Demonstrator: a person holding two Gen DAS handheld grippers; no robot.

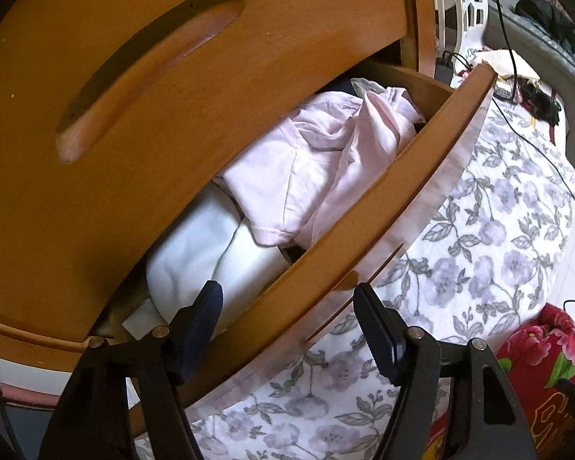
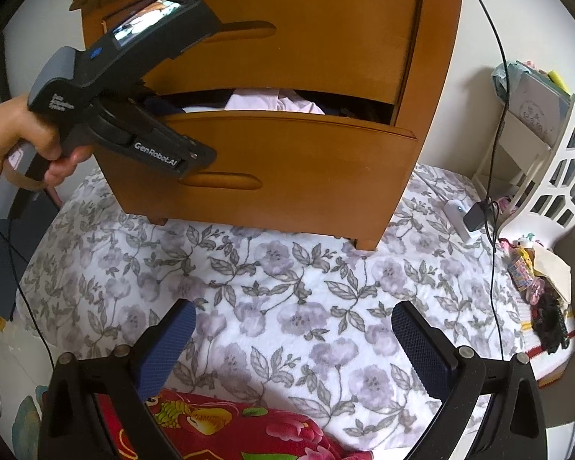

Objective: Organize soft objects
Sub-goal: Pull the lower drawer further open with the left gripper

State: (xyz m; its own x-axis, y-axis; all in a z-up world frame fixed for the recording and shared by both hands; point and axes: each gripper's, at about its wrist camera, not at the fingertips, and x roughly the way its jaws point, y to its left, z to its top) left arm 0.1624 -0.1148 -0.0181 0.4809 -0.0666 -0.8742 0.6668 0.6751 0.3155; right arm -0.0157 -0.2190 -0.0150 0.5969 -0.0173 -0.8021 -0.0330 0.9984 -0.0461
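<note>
Straddling the drawer front, the left hand-held gripper is standing with its jaws partly spread, one finger inside over the clothes and one outside the wood, pads not pressing. A crumpled pink shirt is lying on top inside the half-open drawer, beside a smooth white folded cloth. The step in hand is probably closing the drawer, or tucking the clothes down first. The next move calls for pushing the front squarely without pinching fabric.

From the right wrist, the right hand-held gripper is hovering wide and empty over the flowered bedspread. A red flowered cloth is lying just below it, likely next. The dresser is showing pink fabric peeking from the gap.
</note>
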